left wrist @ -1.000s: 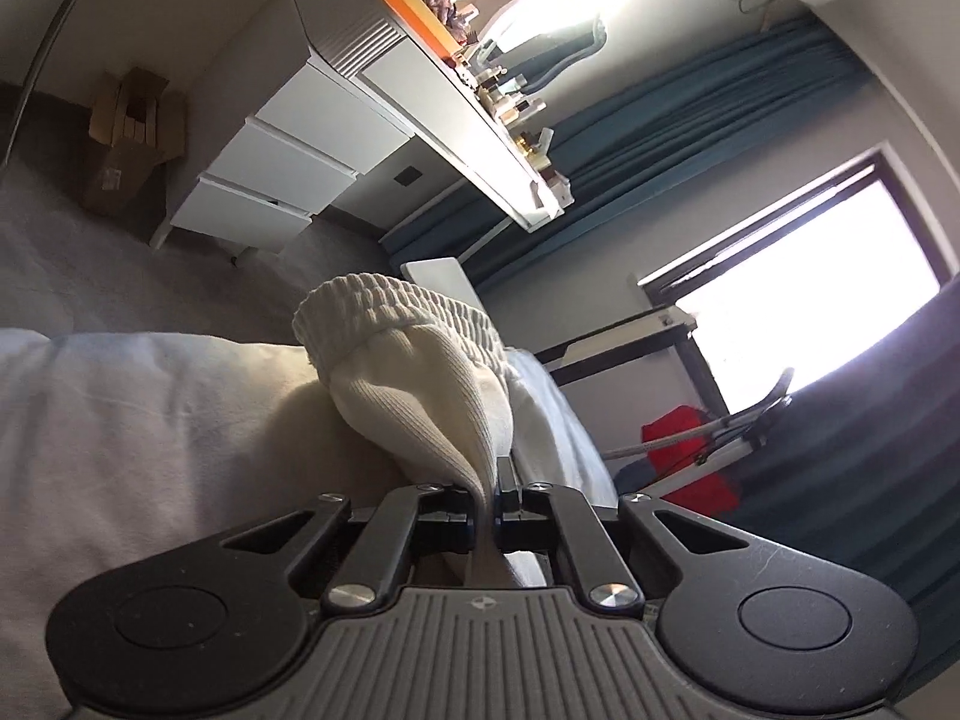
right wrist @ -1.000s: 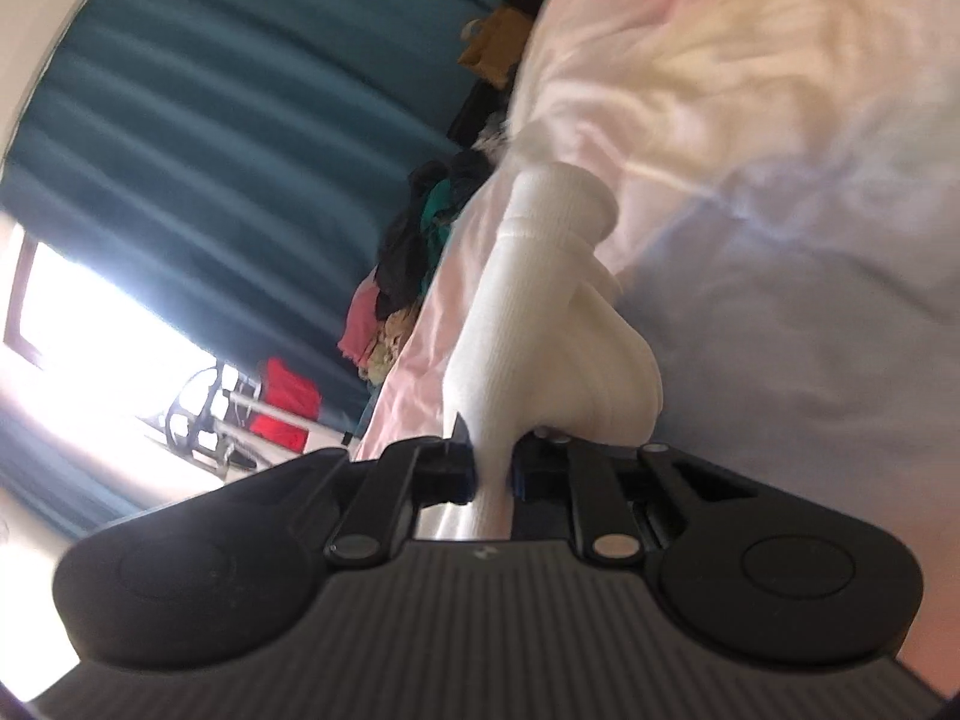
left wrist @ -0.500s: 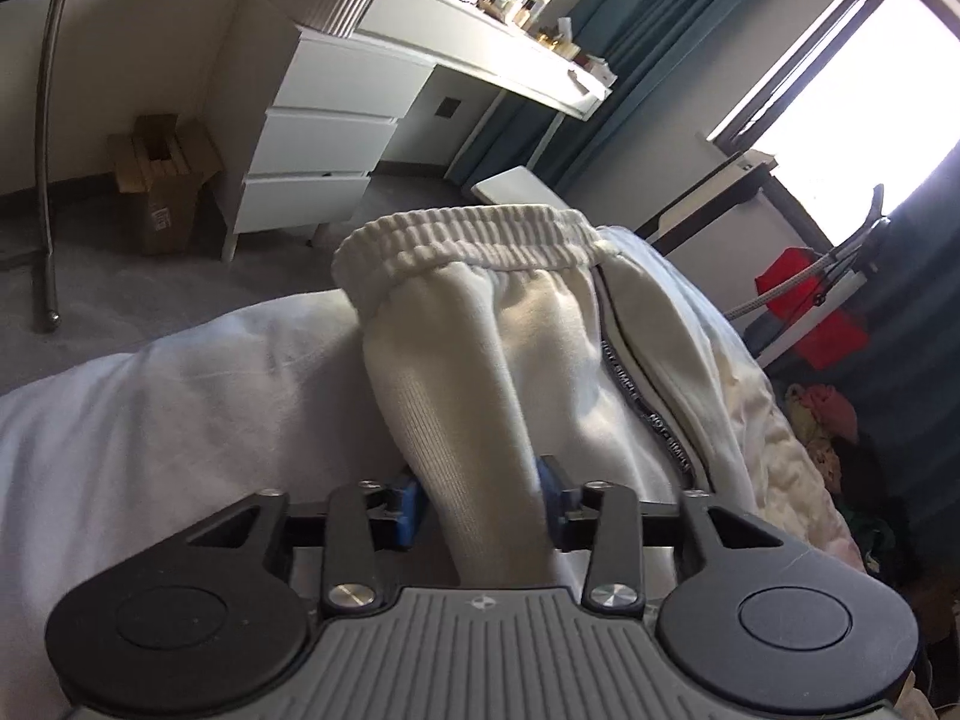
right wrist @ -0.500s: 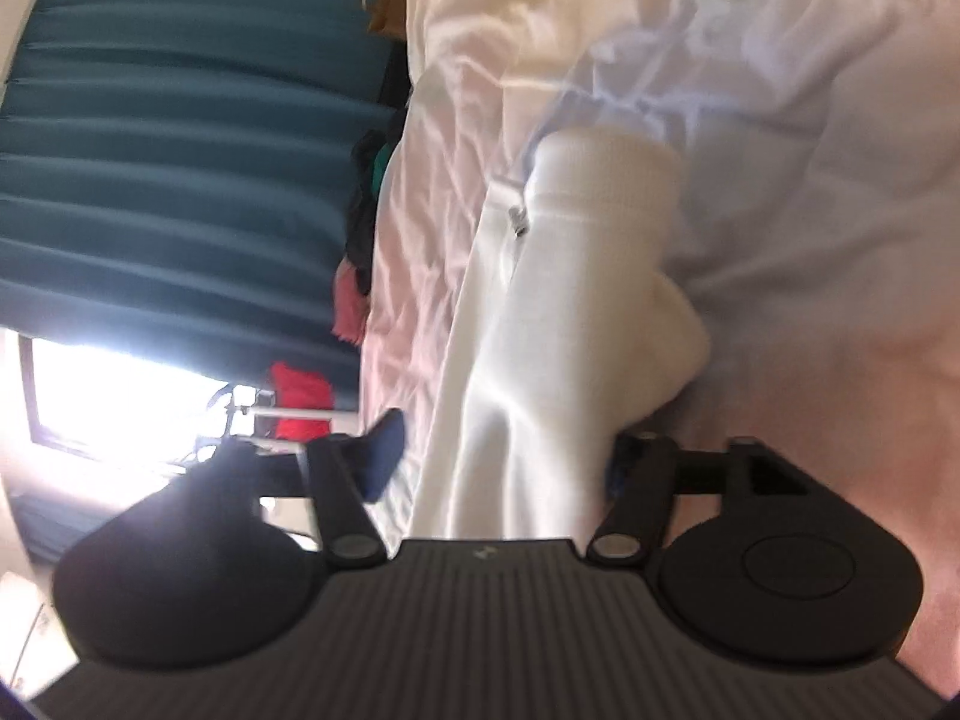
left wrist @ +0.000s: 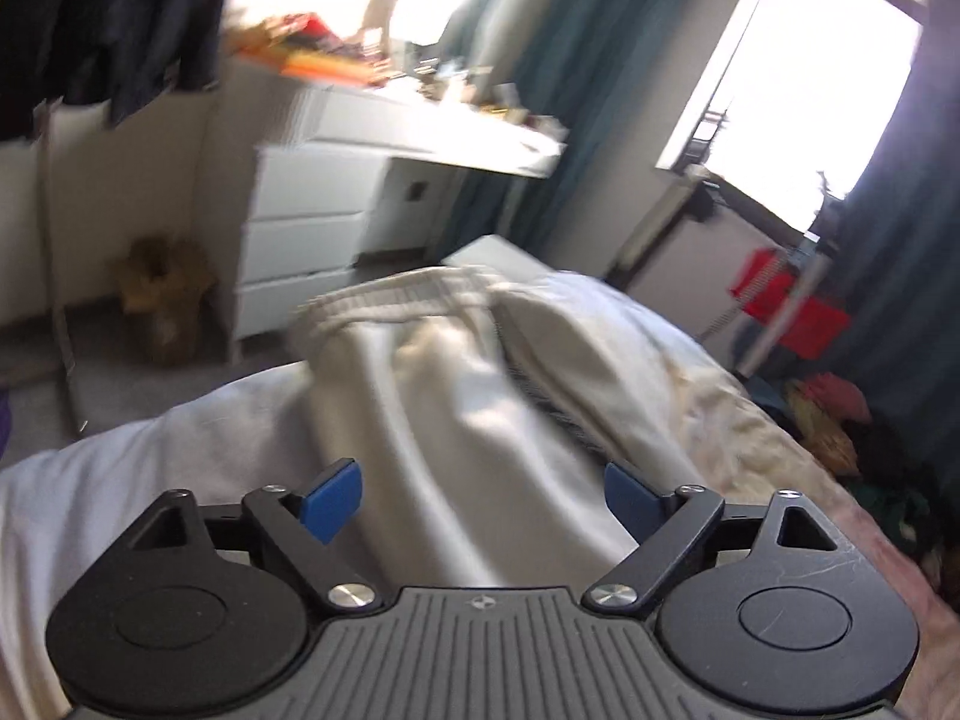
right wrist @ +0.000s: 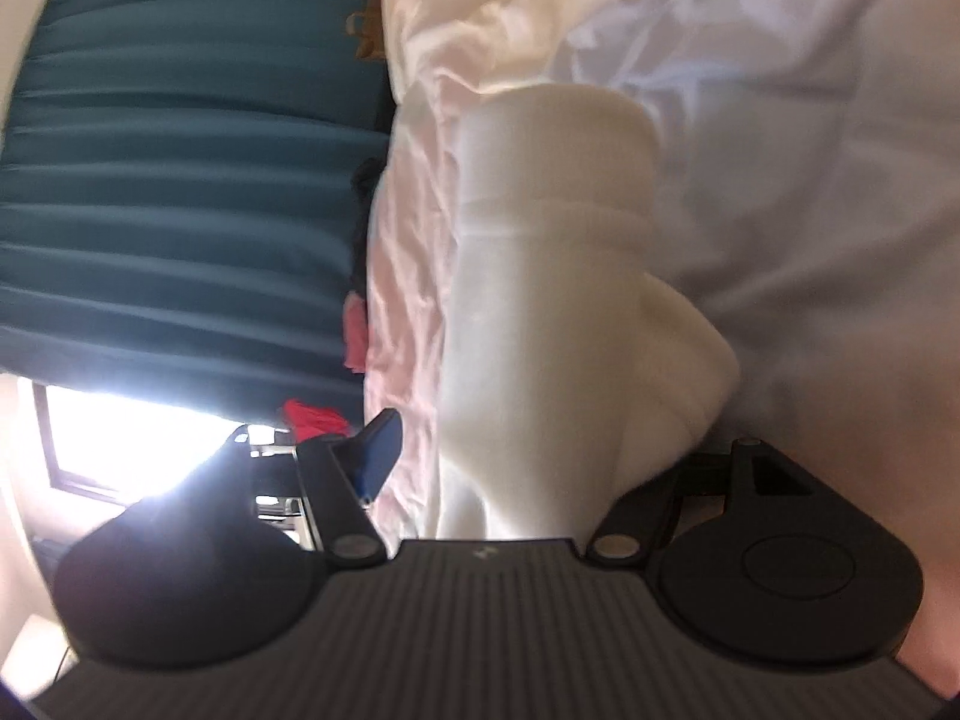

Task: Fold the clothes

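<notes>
Cream sweatpants [left wrist: 456,372] lie on the white bed [left wrist: 150,468], their elastic waistband [left wrist: 408,294] at the far end in the left wrist view. My left gripper [left wrist: 480,492] hovers over the fabric; its jaws are opening, and the blue pads [left wrist: 333,495] stand wide apart without pressing the cloth between them. In the right wrist view the folded leg with its ribbed cuff [right wrist: 558,138] rests on the sheet [right wrist: 780,150]. My right gripper [right wrist: 534,450] is open around the leg. One blue pad [right wrist: 378,450] stands clear of the cloth; the other is hidden behind it.
A white chest of drawers [left wrist: 300,240] and a cluttered desk stand beyond the bed, with a cardboard box [left wrist: 162,300] on the floor. Teal curtains [right wrist: 180,180] frame a bright window [left wrist: 810,90]. A red item on a rack [left wrist: 786,306] and a clothes heap [left wrist: 840,420] lie beside the bed.
Both grippers were shut on the sweatpants and have let go. The garment dropped flat onto the bed. The left gripper drew back and rolled level; the right sank toward the sheet.
</notes>
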The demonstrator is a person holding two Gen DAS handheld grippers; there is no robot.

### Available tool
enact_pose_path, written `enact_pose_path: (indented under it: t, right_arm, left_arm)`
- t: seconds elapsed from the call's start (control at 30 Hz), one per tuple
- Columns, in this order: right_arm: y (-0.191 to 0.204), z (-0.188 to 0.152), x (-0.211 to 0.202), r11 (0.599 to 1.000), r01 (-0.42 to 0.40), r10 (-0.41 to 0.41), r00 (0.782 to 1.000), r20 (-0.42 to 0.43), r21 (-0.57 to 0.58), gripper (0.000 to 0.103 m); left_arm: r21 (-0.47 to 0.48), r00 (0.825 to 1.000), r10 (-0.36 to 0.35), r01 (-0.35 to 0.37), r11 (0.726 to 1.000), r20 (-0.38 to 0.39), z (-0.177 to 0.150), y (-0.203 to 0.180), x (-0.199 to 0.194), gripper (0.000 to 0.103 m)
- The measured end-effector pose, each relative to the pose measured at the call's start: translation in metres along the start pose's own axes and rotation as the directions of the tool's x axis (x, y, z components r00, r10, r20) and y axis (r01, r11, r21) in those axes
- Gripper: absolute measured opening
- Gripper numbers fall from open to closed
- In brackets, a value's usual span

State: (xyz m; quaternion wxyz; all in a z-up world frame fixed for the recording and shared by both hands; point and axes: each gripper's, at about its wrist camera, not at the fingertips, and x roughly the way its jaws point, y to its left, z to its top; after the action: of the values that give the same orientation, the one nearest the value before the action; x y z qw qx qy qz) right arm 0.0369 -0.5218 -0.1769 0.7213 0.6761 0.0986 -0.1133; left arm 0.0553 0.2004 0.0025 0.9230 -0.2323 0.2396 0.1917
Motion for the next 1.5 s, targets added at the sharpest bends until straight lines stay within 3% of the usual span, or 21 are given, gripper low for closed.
enact_pose_path:
  t: [0.13, 0.23, 0.4, 0.53, 0.57, 0.67, 0.77, 0.87, 1.03, 1.17, 1.3, 1.5]
  right_arm:
    - [-0.002, 0.005, -0.001, 0.997, -0.077, 0.077, 0.996, 0.039, 0.005, 0.068]
    - [-0.001, 0.006, -0.004, 0.994, -0.111, 0.109, 0.992, 0.056, 0.016, 0.068]
    - [0.001, 0.005, -0.003, 0.999, 0.024, -0.023, 0.999, 0.039, -0.025, 0.064]
    - [0.0, 0.008, 0.002, 0.992, 0.094, -0.093, 0.996, 0.016, -0.079, 0.046]
    - [0.003, 0.007, 0.002, 0.987, 0.121, -0.12, 0.993, 0.015, -0.108, 0.036]
    - [0.009, 0.005, 0.005, 0.961, 0.196, -0.199, 0.98, 0.004, -0.194, 0.023]
    - [0.016, 0.003, 0.006, 0.937, 0.236, -0.242, 0.97, 0.009, -0.258, 0.02]
    - [0.034, -0.006, 0.005, 0.882, 0.281, -0.281, 0.958, 0.056, -0.379, 0.018]
    - [0.072, -0.033, 0.001, 0.742, 0.355, -0.306, 0.934, 0.184, -0.568, 0.018]
    - [0.116, -0.079, -0.001, 0.556, 0.406, -0.279, 0.913, 0.297, -0.725, 0.018]
    - [0.154, -0.14, 0.0, 0.36, 0.377, -0.148, 0.926, 0.347, -0.853, 0.018]
    - [0.181, -0.251, -0.005, 0.043, 0.25, 0.066, 0.965, 0.253, -0.967, 0.018]
  left_arm:
    - [0.094, 0.991, -0.111, 0.117, 0.989, -0.068, -0.035, -0.047, 0.01, 0.09]
    - [0.193, 0.966, -0.199, 0.229, 0.954, -0.166, -0.065, -0.082, 0.029, 0.089]
    - [0.345, 0.947, -0.257, 0.31, 0.886, -0.191, -0.104, -0.12, 0.042, 0.089]
    - [0.489, 0.955, -0.236, 0.296, 0.82, -0.182, -0.138, -0.136, 0.043, 0.089]
    - [0.507, 0.954, -0.226, 0.297, 0.809, -0.198, -0.145, -0.139, 0.045, 0.089]
    - [0.554, 0.951, -0.184, 0.295, 0.779, -0.248, -0.161, -0.145, 0.052, 0.09]
    - [0.601, 0.954, -0.142, 0.279, 0.749, -0.265, -0.173, -0.148, 0.059, 0.095]
    - [0.599, 0.952, -0.14, 0.283, 0.749, -0.273, -0.174, -0.146, 0.06, 0.096]
    - [0.604, 0.951, -0.136, 0.283, 0.745, -0.277, -0.172, -0.146, 0.06, 0.098]
    - [0.611, 0.953, -0.131, 0.276, 0.742, -0.272, -0.169, -0.149, 0.061, 0.101]
    - [0.597, 0.955, -0.128, 0.268, 0.756, -0.267, -0.16, -0.147, 0.061, 0.101]
    - [0.585, 0.968, -0.154, 0.242, 0.774, -0.197, -0.14, -0.145, 0.05, 0.101]
